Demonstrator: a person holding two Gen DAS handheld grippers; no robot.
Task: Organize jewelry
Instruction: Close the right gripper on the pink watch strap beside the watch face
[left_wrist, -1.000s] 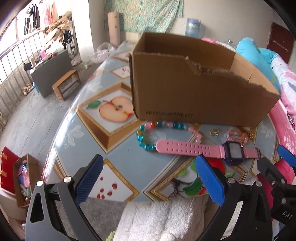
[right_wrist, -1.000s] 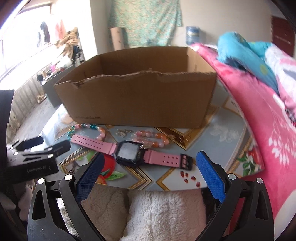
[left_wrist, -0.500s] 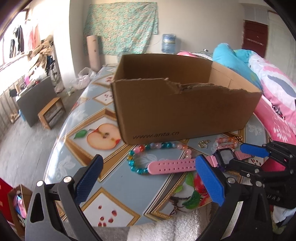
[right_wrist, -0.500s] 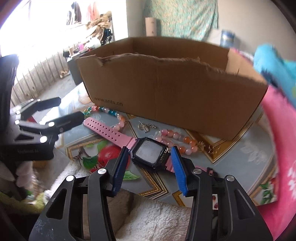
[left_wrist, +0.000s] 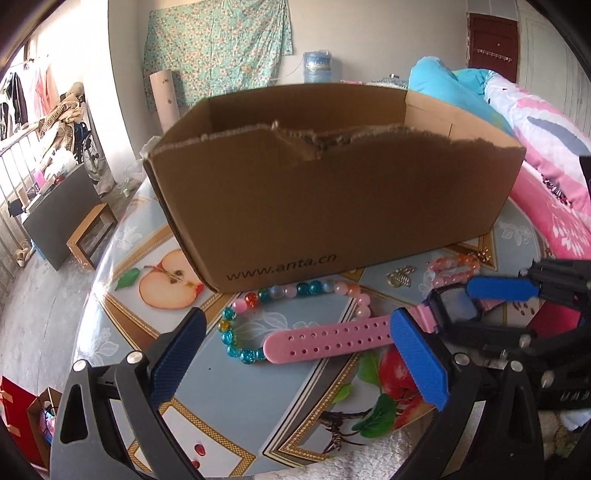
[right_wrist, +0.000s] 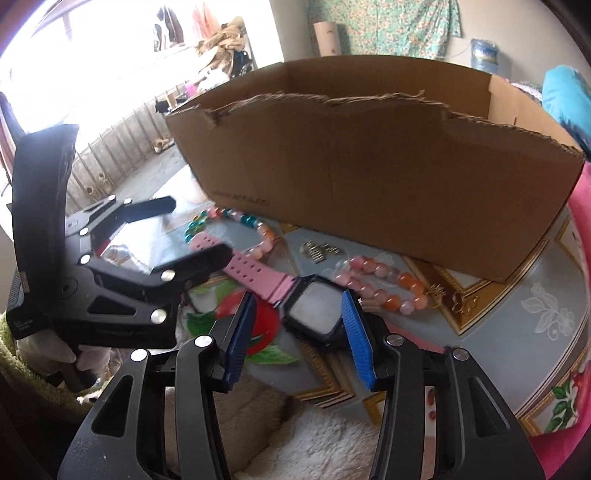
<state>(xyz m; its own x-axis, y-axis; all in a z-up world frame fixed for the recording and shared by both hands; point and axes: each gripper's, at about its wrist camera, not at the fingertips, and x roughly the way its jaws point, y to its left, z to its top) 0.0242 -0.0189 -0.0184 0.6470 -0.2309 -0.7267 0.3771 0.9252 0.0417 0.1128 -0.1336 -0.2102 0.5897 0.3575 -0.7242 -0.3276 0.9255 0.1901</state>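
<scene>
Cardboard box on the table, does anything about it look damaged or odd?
Yes. The cardboard box has a ragged, torn top edge along its near wall, dipping unevenly near the middle, as if a flap was ripped off. Its other walls look straight.

Cardboard box (left_wrist: 332, 199) walls off the table (left_wrist: 229, 391) beyond the jewelry.

A bright, messy room with a bed and a big window

A green flowery cloth (left_wrist: 218, 40) hangs on the pale wall, with a cardboard tube (left_wrist: 164, 99) and a blue water jug (left_wrist: 317, 66) below it. Clothes (left_wrist: 14, 96) hang by the sunny railing (left_wrist: 11, 177) on the left. A grey cabinet (left_wrist: 55, 210) stands on the grey floor — a dark red door (left_wrist: 491, 48) and pink bedding (left_wrist: 546, 155) are on the right.
</scene>
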